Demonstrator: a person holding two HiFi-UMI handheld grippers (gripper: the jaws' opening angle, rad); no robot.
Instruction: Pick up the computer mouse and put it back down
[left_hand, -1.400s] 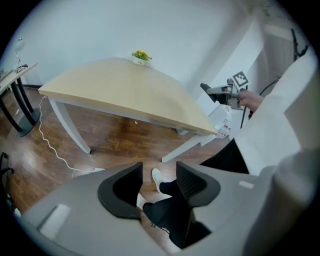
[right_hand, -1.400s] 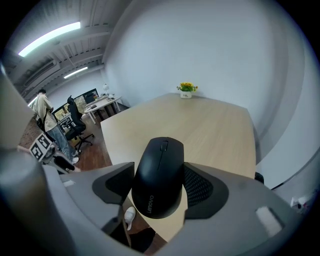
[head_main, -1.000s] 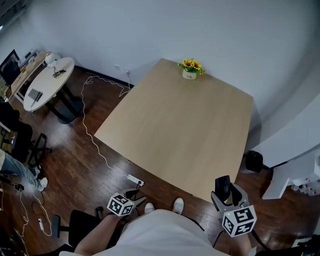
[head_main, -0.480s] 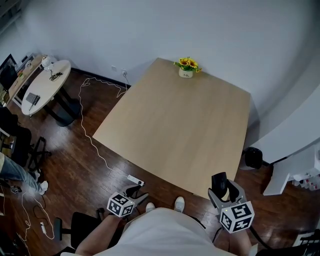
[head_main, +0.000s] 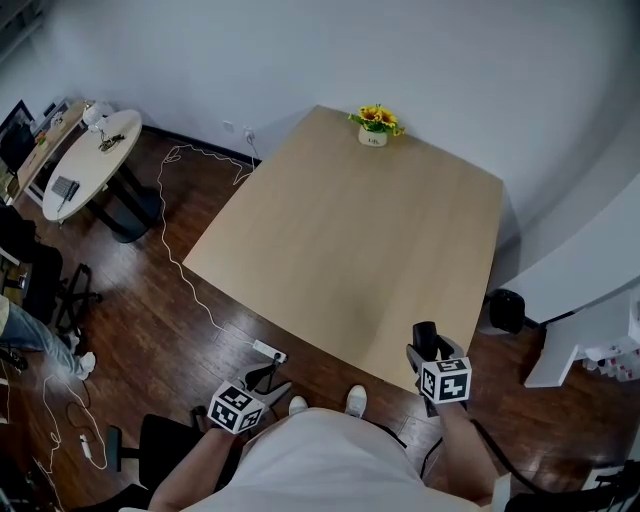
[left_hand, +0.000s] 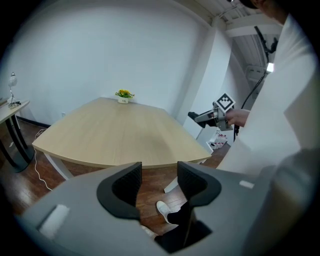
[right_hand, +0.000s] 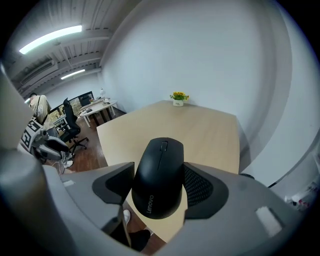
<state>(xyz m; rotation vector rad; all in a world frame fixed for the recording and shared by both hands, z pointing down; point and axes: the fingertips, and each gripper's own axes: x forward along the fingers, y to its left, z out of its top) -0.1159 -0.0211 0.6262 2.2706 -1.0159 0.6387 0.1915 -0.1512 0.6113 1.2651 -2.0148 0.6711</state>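
The right gripper (head_main: 427, 348) is clamped on a black computer mouse (right_hand: 159, 176): in the right gripper view both pads press against the mouse's sides, and its rounded back with the printed logo faces the camera while its wheel end points out over the table (head_main: 350, 240). In the head view this gripper sits at the table's near edge, toward the right corner; whether the mouse touches the wood cannot be told. The left gripper (left_hand: 159, 182) stands with its jaws apart and nothing between them; through the gap only the dark wood floor (left_hand: 150, 177) and a white shoe (left_hand: 162, 210) show. It is held low beside the person's left, off the table. A small pot of yellow flowers (head_main: 375, 125) stands at the table's far edge.
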